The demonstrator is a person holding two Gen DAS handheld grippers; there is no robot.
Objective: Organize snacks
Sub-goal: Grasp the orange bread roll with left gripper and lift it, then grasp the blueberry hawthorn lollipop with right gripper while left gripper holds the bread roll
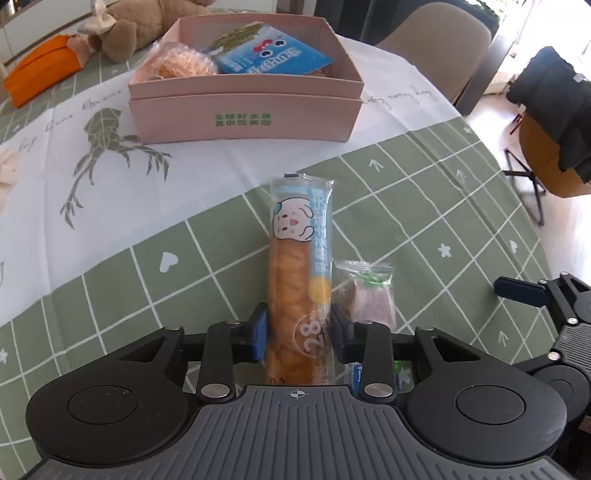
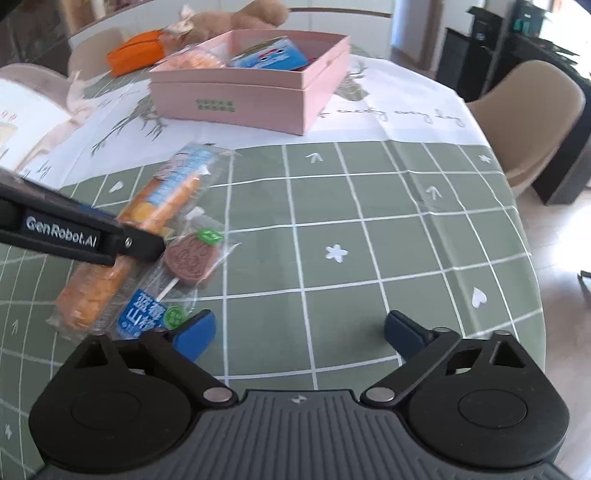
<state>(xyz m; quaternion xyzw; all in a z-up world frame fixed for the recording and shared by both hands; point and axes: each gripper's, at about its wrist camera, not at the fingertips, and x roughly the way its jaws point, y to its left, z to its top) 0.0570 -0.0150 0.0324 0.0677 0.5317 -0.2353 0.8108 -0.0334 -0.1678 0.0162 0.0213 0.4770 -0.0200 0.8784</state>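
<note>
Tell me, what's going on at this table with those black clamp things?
A person is tidying snacks into the pink box, using a handheld gripper in each hand. The left gripper has its fingers on either side of a long wrapped bread stick on the tablecloth. The right gripper is open and empty, near a wrapped lollipop.

The near end of the bread stick point(image 1: 297, 280) is hidden behind the left gripper point(image 1: 298, 338), whose body also covers the lower end of the lollipop point(image 1: 369, 295). A teddy bear point(image 1: 136, 26) is cut off by the top edge. Green print on the pink box point(image 2: 236, 98) is too blurred to read from the right wrist, and the snacks inside are partly hidden by its wall
</note>
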